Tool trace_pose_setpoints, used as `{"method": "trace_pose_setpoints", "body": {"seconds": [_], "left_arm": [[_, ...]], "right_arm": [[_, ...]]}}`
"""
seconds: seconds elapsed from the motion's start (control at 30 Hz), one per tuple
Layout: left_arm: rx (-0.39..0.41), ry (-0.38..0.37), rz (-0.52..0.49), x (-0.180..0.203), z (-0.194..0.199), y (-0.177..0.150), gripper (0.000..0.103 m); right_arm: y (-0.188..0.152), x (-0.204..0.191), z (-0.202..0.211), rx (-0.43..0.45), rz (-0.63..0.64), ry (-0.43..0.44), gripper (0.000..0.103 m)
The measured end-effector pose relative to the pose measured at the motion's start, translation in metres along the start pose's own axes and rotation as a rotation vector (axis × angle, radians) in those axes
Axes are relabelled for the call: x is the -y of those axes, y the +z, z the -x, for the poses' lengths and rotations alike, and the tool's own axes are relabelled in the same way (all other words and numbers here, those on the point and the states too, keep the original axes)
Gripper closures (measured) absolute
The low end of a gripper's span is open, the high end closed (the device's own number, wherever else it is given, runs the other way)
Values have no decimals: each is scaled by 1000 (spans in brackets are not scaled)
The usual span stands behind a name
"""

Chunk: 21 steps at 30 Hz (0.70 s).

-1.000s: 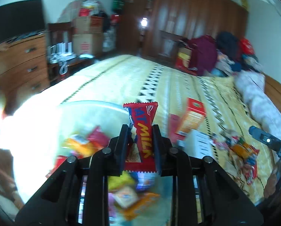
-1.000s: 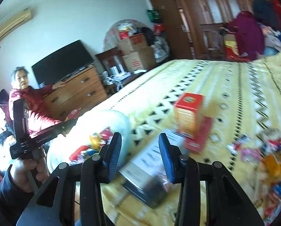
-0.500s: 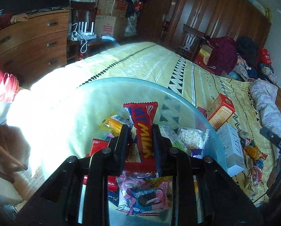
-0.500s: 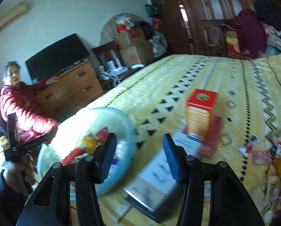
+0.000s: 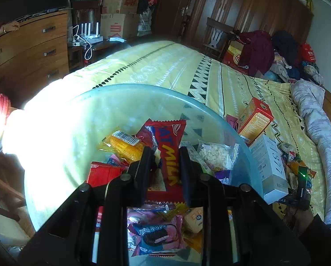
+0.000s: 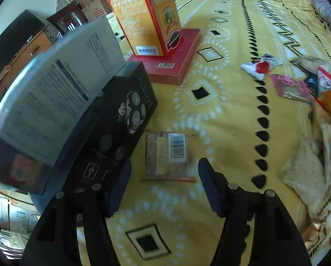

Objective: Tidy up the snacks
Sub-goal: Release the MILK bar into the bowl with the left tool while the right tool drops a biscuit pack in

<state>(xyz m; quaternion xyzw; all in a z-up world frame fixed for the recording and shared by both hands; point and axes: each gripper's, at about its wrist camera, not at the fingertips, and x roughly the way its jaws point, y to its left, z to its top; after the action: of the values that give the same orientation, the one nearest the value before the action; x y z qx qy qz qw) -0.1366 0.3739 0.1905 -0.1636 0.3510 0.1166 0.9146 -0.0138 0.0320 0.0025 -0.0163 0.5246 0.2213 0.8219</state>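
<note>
Landmark: the bowl [image 5: 212,108], resting on the bed [image 5: 165,66] at its near corner. In the bowl lie mixed snack packets, among them a biscuit packet [image 5: 156,237] at the near side and a bag of puffed pieces [image 5: 216,157] toward the right. A wrapped bar [image 5: 172,153] stands upright above the bowl's contents, between the pads of the left tongs [image 5: 165,161]. Just right of the bowl a tall box [image 5: 269,166] stands on a flat box [image 6: 121,119]; behind these, an upright carton [image 5: 255,119] stands on a flat case [image 6: 178,59]. Farther right of the bowl, loose packets [image 5: 296,168] lie scattered on the bed. One sealed packet [image 6: 167,153] lies between the spread right tongs [image 6: 163,181], untouched. Left of the bowl, beyond the bed, stands a dresser [image 5: 28,51].
</note>
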Motion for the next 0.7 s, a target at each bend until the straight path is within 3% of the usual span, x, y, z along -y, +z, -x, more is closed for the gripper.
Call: {"method": "trace_pose_setpoints", "body": {"seconds": [0.07,0.13,0.17,0.3,0.43,0.57,0.7], "left_arm": [[-3,10,-4,2,0,-1,78],[-6,14,-11,3,-1,-1,78],[-6,16,-15,3,-1,-1,78],[4,14,-23,6,0,0,78],[15,-5,-18,8,2,1,78],[27,-17,-16,7,8,1,78],[41,-10,3,-3,16,3,78]], "right_arm": [[2,-1,-15,-28,7,-5,36],[1,-1,-22,-37,35,-50,56],[1,1,-20,-29,32,-51,57],[0,13,18,77,-8,-54,58],[13,8,82,233,-12,-65,58],[41,-32,140,391,61,-4,58],[71,-108,157,424,216,128,58]]}}
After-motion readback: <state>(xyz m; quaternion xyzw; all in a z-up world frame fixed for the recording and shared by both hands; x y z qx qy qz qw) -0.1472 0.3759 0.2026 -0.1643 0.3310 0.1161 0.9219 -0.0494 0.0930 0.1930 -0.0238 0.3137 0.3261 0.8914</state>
